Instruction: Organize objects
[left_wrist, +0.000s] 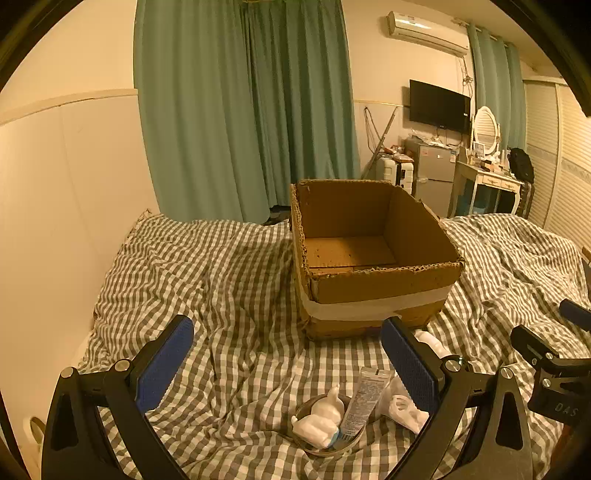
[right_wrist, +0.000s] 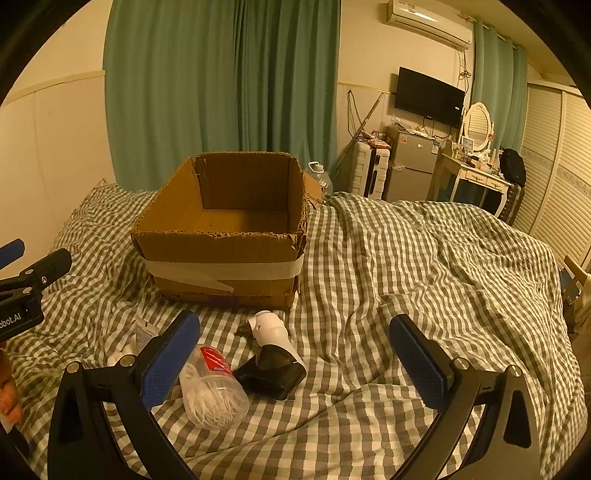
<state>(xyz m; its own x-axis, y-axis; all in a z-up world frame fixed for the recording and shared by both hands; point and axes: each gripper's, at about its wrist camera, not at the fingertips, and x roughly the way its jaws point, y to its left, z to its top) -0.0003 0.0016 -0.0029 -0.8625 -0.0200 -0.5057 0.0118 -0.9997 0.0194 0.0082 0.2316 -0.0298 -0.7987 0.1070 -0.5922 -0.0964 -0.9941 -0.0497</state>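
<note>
An open, empty cardboard box (left_wrist: 369, 266) with a white tape band stands on the checkered bed; it also shows in the right wrist view (right_wrist: 221, 254). My left gripper (left_wrist: 288, 354) is open above a small bowl (left_wrist: 327, 448) holding a white figurine (left_wrist: 321, 417) and a tube (left_wrist: 364, 402); a white piece (left_wrist: 404, 408) lies beside it. My right gripper (right_wrist: 295, 354) is open over a clear jar of cotton swabs (right_wrist: 212, 391) and a white and black device (right_wrist: 275, 354), both lying in front of the box.
The bed's checkered cover (right_wrist: 424, 277) is rumpled. A wall runs along the left. Green curtains (left_wrist: 240, 110), a small fridge (right_wrist: 412, 166), a suitcase (right_wrist: 365, 170), a dressing table (right_wrist: 476, 181) and a wall TV (right_wrist: 428, 96) stand beyond the bed.
</note>
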